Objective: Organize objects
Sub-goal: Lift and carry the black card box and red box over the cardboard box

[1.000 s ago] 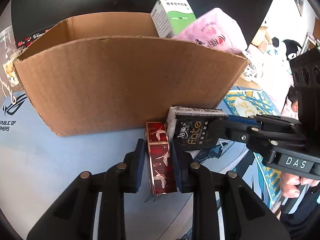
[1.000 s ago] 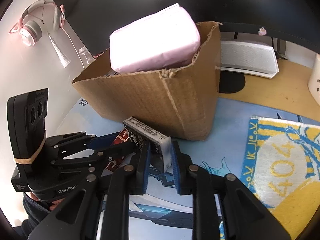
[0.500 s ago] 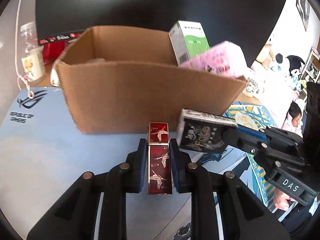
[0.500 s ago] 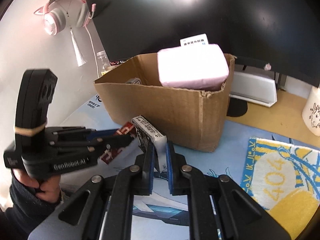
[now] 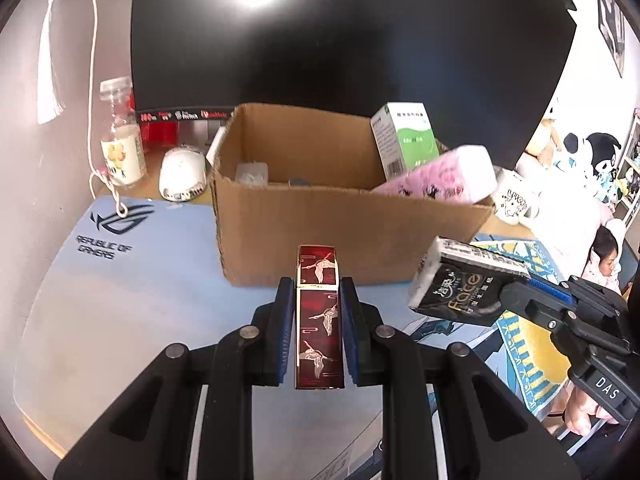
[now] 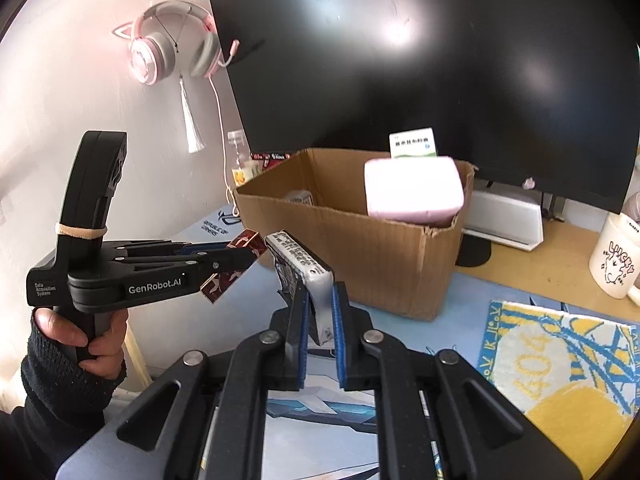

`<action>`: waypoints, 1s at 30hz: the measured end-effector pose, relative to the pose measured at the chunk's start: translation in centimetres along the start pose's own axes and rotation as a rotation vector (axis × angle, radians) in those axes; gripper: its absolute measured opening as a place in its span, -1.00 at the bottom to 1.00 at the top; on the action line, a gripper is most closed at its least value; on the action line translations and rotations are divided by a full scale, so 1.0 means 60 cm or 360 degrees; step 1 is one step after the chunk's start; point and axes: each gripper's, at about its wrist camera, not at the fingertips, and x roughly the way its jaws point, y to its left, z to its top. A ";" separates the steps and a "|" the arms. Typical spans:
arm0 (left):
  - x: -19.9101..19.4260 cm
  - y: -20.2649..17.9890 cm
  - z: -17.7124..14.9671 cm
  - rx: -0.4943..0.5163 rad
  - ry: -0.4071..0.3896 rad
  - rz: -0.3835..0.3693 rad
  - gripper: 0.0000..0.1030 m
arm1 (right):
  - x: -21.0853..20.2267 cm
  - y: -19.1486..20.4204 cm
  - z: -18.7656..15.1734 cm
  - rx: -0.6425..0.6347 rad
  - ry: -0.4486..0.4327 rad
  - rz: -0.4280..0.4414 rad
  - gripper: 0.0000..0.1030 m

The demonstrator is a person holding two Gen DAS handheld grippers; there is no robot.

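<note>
Cardboard box (image 5: 320, 236): open-topped, standing on the blue desk mat (image 5: 120, 280) in front of the dark monitor (image 5: 352, 40). We count in it already a green-and-white carton (image 5: 404, 140) standing at the far right corner and a pink tissue pack (image 5: 440, 180) leaning over the right rim; smaller items lie on the floor of the box, too indistinct to name.

Red crane-patterned box (image 5: 320, 312): clamped lengthwise in our left gripper (image 5: 316, 328), jaws closed on its long sides. A second ago it lay on the mat with the jaws only around it; it now hangs clear of the mat, just short of the box's near wall.

Black pocket tissue pack (image 6: 304, 268): pinched by one end in our right gripper (image 6: 320, 328), jaws closed on it. It too has come up off the mat, and sits tilted, beside the red box.

Change noted: both grips completed, both items lifted, the box interior now showing over the rim. We judge both pick-ups done; what remains is carrying each over the near wall and releasing inside, with the free space toward the left.
</note>
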 end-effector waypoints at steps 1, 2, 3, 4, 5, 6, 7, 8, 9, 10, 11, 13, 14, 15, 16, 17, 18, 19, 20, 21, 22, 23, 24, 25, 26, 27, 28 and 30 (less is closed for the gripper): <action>-0.006 0.000 0.002 0.0003 -0.0012 0.0010 -0.59 | -0.003 0.001 0.003 0.0002 -0.0009 0.0001 -0.76; -0.013 0.000 0.005 0.0007 -0.0031 0.0016 -0.59 | -0.006 0.002 0.006 0.0005 -0.0017 -0.0002 -0.76; -0.021 0.000 0.007 0.0008 -0.0047 0.0013 -0.59 | -0.010 0.003 0.012 0.0011 -0.0034 -0.0004 -0.76; -0.031 0.000 0.011 0.0010 -0.0064 0.0010 -0.59 | -0.013 0.003 0.016 0.0014 -0.0043 0.0004 -0.76; -0.036 -0.005 0.012 0.0010 -0.0079 0.0009 -0.59 | -0.017 0.002 0.022 0.0022 -0.0057 0.0014 -0.76; -0.042 -0.007 0.014 0.0009 -0.0094 0.0012 -0.59 | -0.019 0.002 0.025 0.0026 -0.0065 0.0016 -0.76; -0.049 -0.007 0.018 0.0011 -0.0108 0.0020 -0.59 | -0.023 0.002 0.031 0.0026 -0.0076 0.0017 -0.76; -0.055 -0.008 0.023 0.0013 -0.0121 0.0032 -0.59 | -0.027 0.002 0.036 0.0024 -0.0088 0.0014 -0.76; -0.061 -0.006 0.029 0.0012 -0.0133 0.0045 -0.59 | -0.029 0.001 0.040 0.0025 -0.0099 0.0007 -0.76; -0.064 -0.005 0.036 0.0011 -0.0141 0.0054 -0.59 | -0.032 0.000 0.046 0.0028 -0.0107 -0.0002 -0.76; -0.067 -0.002 0.044 0.0004 -0.0145 0.0059 -0.59 | -0.034 -0.002 0.053 0.0029 -0.0118 -0.0008 -0.75; -0.070 0.002 0.058 -0.0011 -0.0153 0.0070 -0.59 | -0.036 -0.005 0.064 0.0036 -0.0134 -0.0014 -0.76; -0.072 0.004 0.066 -0.0015 -0.0159 0.0073 -0.59 | -0.037 -0.006 0.071 0.0037 -0.0143 -0.0016 -0.76; -0.073 0.005 0.073 -0.0020 -0.0168 0.0078 -0.59 | -0.038 -0.007 0.077 0.0034 -0.0150 -0.0020 -0.76; -0.073 0.006 0.079 -0.0020 -0.0173 0.0083 -0.59 | -0.038 -0.008 0.082 0.0034 -0.0154 -0.0025 -0.76; -0.073 0.008 0.086 -0.0021 -0.0178 0.0092 -0.59 | -0.036 -0.009 0.089 0.0035 -0.0159 -0.0029 -0.76; -0.072 0.008 0.091 -0.0023 -0.0179 0.0096 -0.59 | -0.035 -0.010 0.094 0.0035 -0.0163 -0.0029 -0.76; -0.071 0.009 0.096 -0.0022 -0.0178 0.0103 -0.59 | -0.033 -0.011 0.102 0.0036 -0.0166 -0.0027 -0.76; -0.071 0.011 0.103 -0.0018 -0.0180 0.0115 -0.59 | -0.030 -0.012 0.110 0.0033 -0.0167 -0.0030 -0.76; -0.069 0.011 0.108 -0.0015 -0.0181 0.0125 -0.59 | -0.028 -0.013 0.115 0.0030 -0.0168 -0.0035 -0.76; -0.068 0.012 0.114 -0.0012 -0.0180 0.0135 -0.59 | -0.024 -0.014 0.123 0.0025 -0.0168 -0.0044 -0.76; -0.067 0.014 0.121 -0.0009 -0.0181 0.0147 -0.59 | -0.021 -0.015 0.132 0.0021 -0.0170 -0.0053 -0.76; -0.066 0.016 0.126 -0.0008 -0.0182 0.0152 -0.59 | -0.018 -0.016 0.138 0.0016 -0.0172 -0.0058 -0.76; -0.065 0.017 0.131 -0.0006 -0.0181 0.0159 -0.59 | -0.016 -0.017 0.143 0.0014 -0.0174 -0.0064 -0.76; -0.064 0.019 0.136 -0.0004 -0.0179 0.0169 -0.59 | -0.013 -0.019 0.150 0.0012 -0.0179 -0.0070 -0.76; -0.063 0.020 0.141 -0.0003 -0.0181 0.0176 -0.59 | -0.011 -0.020 0.154 0.0010 -0.0180 -0.0072 -0.76; -0.062 0.021 0.148 0.0000 -0.0181 0.0186 -0.59 | -0.008 -0.021 0.160 0.0008 -0.0180 -0.0077 -0.76; -0.062 0.023 0.158 0.0000 -0.0186 0.0196 -0.59 | -0.002 -0.024 0.171 0.0001 -0.0185 -0.0090 -0.76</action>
